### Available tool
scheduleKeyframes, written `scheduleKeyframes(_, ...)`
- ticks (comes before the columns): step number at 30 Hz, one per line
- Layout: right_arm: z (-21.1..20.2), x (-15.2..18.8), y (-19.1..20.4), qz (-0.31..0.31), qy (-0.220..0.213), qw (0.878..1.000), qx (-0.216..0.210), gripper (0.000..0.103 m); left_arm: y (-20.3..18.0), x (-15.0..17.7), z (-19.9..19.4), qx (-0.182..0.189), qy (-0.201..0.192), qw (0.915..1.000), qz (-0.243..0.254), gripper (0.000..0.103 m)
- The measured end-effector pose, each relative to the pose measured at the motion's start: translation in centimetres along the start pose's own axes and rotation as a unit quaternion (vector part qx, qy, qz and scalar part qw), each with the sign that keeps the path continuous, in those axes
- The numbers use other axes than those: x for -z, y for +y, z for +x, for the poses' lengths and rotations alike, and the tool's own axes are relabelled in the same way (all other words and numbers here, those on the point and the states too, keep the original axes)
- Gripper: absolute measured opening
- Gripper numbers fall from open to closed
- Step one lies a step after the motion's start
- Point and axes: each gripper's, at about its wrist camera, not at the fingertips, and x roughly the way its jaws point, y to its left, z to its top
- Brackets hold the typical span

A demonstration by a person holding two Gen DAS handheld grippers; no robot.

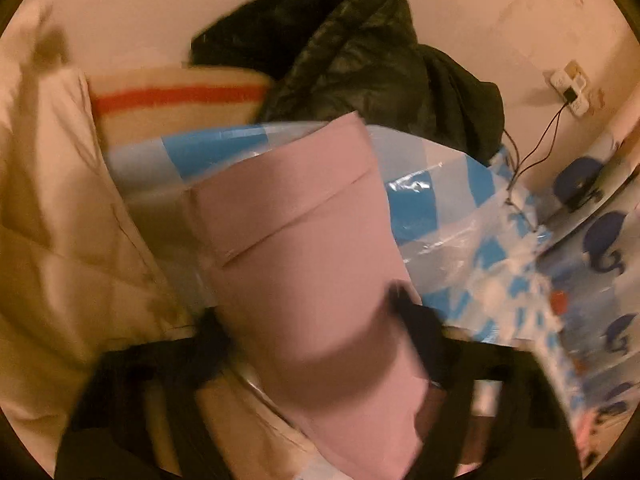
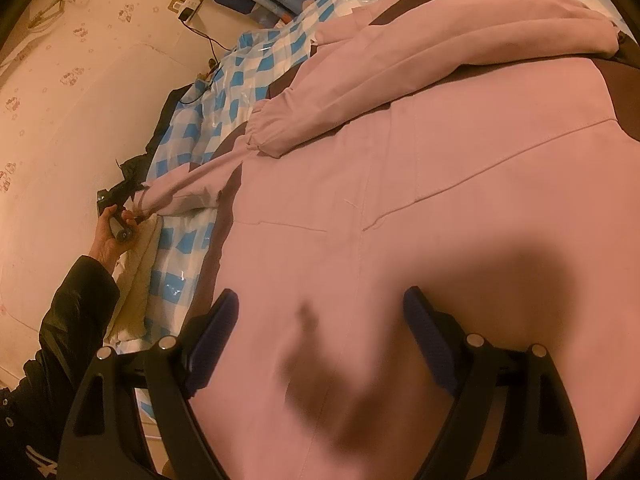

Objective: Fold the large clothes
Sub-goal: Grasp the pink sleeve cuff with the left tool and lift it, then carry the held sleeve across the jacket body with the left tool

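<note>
A: Where's the pink jacket (image 2: 400, 208) at?

B: Spread on the checkered plastic sheet (image 2: 256, 68), long axis running away from the right claw (image 2: 320, 316), which hangs apart right above it. Left claw (image 2: 138, 210) is clamped on the far sleeve end, so it's nearer that fold.

Blur and occlusion, both wrist views

Left view smeared: left gripper (image 1: 320, 332) fingers half-hidden behind pink garment (image 1: 304, 240), grip unreadable there. Dark jacket (image 1: 352, 48) cut by top edge. In the right view the garment runs off right and bottom edges; wall charger (image 2: 188, 7) too small to identify.
</note>
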Motion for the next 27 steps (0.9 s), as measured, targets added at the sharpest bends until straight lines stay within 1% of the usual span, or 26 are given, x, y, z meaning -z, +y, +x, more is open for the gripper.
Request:
scheduleKeyframes(1,0.0,0.0,0.0,0.000,-0.001,1.000,-0.001,0.081,0.3,0.1,0.0,0.018,0.003,0.9998,-0.008,0.033)
scheduleKeyframes(3,-0.1,-0.1,-0.1,-0.001,-0.002,1.000,-0.001,0.081,0.6,0.4,-0.4,0.035,-0.003,0.9993,-0.013,0.024)
scheduleKeyframes(4,-0.2,-0.2,0.0,-0.004,-0.006,1.000,0.001,0.081,0.5,0.6,-0.8,0.040,-0.009,0.9990,-0.013,0.021)
scheduleKeyframes(6,-0.4,-0.3,0.2,-0.014,-0.014,1.000,0.015,0.081,0.5,1.1,-1.8,0.050,-0.023,0.9984,-0.015,0.019)
scheduleKeyframes(10,-1.4,-1.1,0.8,-0.040,-0.048,0.997,0.055,0.081,-2.0,2.6,-5.0,0.075,-0.059,0.9952,0.020,0.018)
scheduleKeyframes(14,-2.5,-2.2,0.9,-0.056,-0.084,0.991,0.092,0.081,-5.6,4.0,-8.7,0.119,-0.075,0.9886,0.053,0.018)
scheduleKeyframes(17,-3.9,-3.6,0.7,-0.063,-0.120,0.983,0.123,0.081,-8.6,5.1,-11.9,0.153,-0.083,0.9818,0.076,0.018)
scheduleKeyframes(19,-4.5,-4.3,0.3,-0.065,-0.136,0.979,0.140,0.081,-10.7,6.1,-13.7,0.176,-0.083,0.9768,0.089,0.018)
scheduleKeyframes(21,-5.1,-4.8,-0.2,-0.060,-0.147,0.976,0.150,0.081,-13.3,7.4,-15.8,0.207,-0.080,0.9697,0.103,0.018)
scheduleKeyframes(24,-5.8,-5.3,-1.3,-0.032,-0.157,0.978,0.136,0.081,-17.9,10.4,-18.8,0.252,-0.074,0.9553,0.136,0.018)
scheduleKeyframes(27,-6.6,-5.5,-1.7,-0.023,-0.166,0.979,0.119,0.081,-22.7,14.5,-21.2,0.289,-0.059,0.9389,0.177,0.018)
